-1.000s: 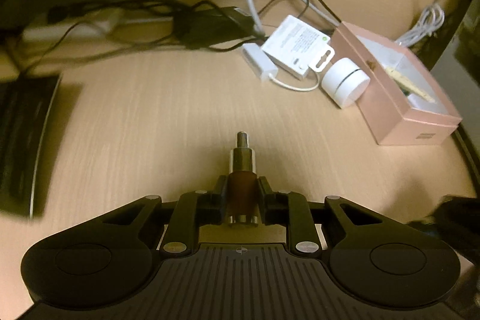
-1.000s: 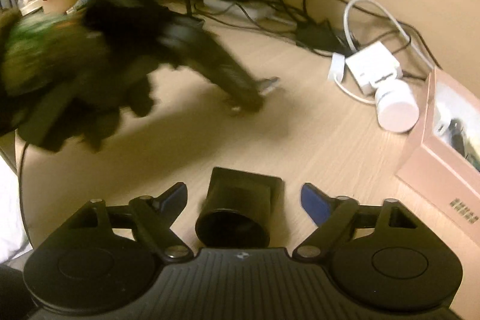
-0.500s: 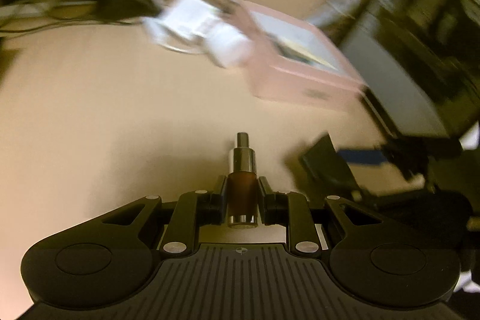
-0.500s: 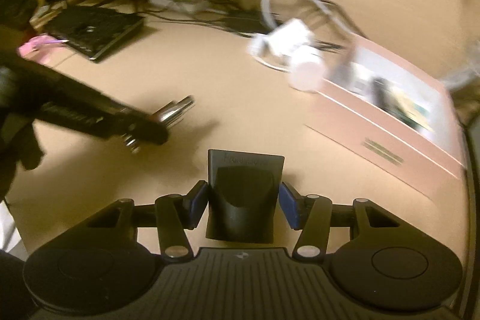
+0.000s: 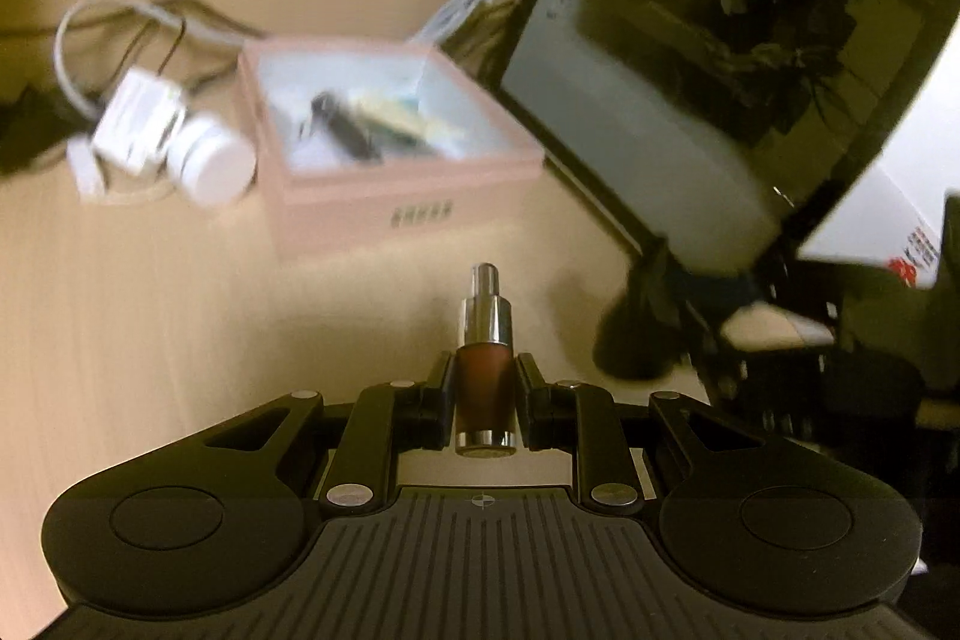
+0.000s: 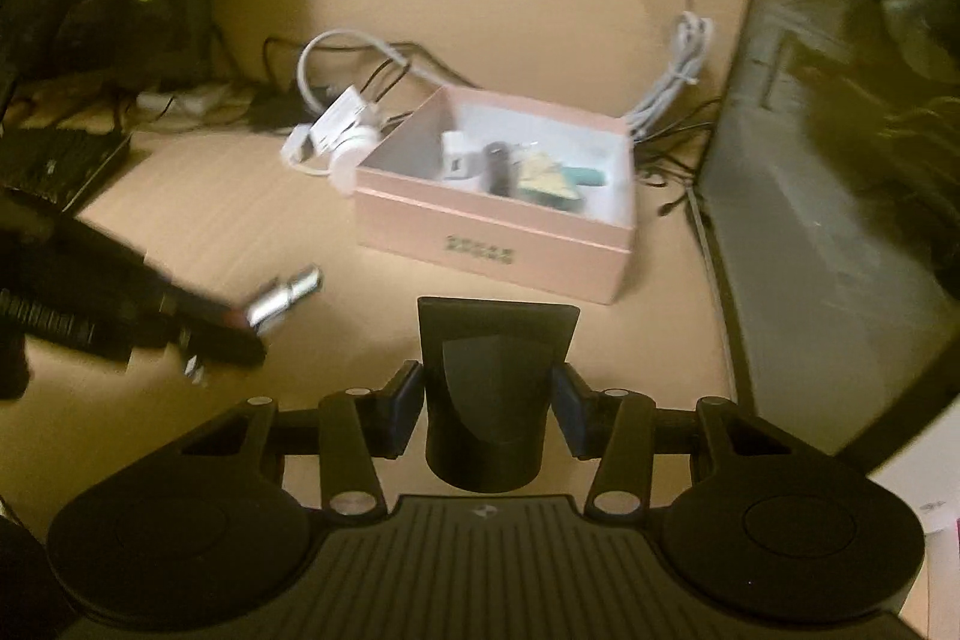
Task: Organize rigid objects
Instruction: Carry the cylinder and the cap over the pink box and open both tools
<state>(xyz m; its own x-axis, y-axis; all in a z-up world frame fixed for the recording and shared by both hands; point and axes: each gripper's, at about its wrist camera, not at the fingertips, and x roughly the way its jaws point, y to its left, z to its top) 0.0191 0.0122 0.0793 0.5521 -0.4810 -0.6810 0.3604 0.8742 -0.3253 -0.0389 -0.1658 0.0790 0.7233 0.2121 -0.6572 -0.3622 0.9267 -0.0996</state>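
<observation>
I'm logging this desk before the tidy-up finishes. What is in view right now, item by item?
Box: one, pink, open, mid-desk; small items inside, too blurred to name.
Round white object: one, against the box's left side.
White adapter: one, behind the round object, cable attached.
Cables: several, white and black, behind the box.
Computer case: one, dark, right of the box.
Desk: one, light wood.
Small bottle: one, brown with silver top, in the left tongs.
Nozzle-shaped piece: one, black, in the right tongs, jaws closing on it.
</observation>
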